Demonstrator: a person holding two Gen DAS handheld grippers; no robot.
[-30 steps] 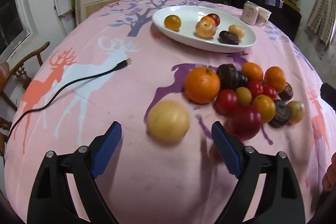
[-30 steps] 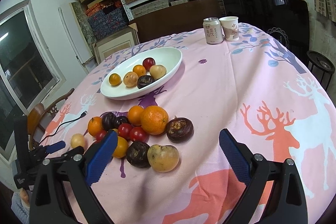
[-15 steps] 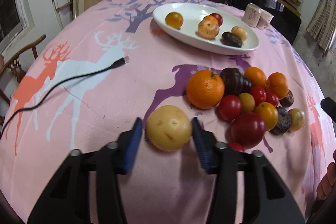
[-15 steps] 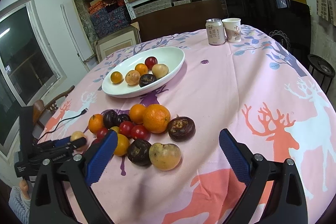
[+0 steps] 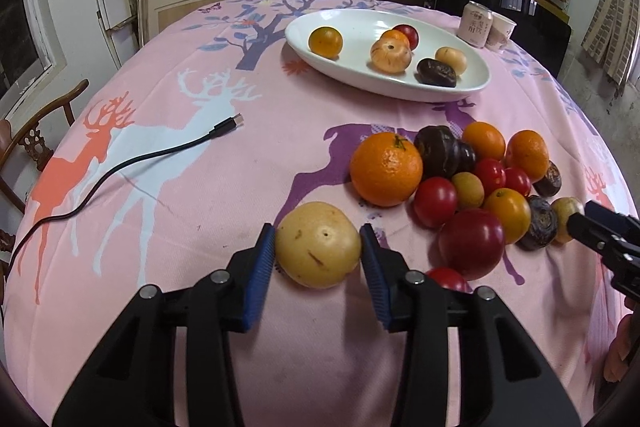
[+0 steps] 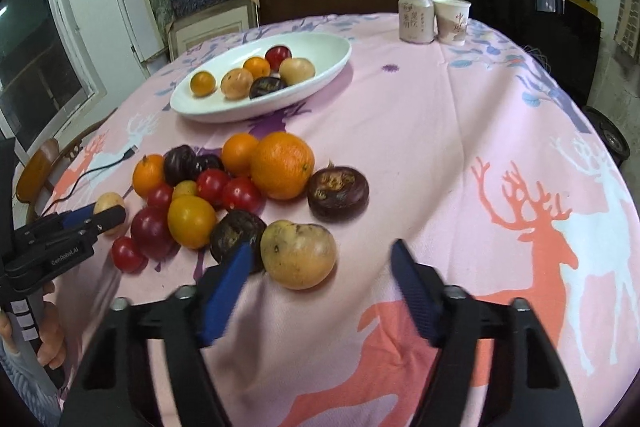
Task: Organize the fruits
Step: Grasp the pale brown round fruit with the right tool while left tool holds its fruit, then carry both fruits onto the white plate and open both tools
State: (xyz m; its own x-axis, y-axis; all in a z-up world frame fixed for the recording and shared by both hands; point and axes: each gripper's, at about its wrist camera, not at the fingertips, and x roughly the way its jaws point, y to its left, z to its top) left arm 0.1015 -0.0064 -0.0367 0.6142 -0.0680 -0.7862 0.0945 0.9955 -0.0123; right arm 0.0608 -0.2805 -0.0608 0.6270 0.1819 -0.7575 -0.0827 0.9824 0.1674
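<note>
Two pale yellow fruits concern you. Your left hand-held gripper clamps the round yellow fruit on the bench, left of the fruit pile. Your right hand-held gripper is closing, jaws apart, around the lumpy yellow fruit, not pressing it. Beyond sits the white dish.

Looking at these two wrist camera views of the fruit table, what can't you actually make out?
- Small red fruit, left wrist view: mostly hidden behind the left gripper.
- Writing on the can and paper cup, right wrist view: too small.
- Right gripper fingers, right wrist view: motion-blurred while closing.
</note>
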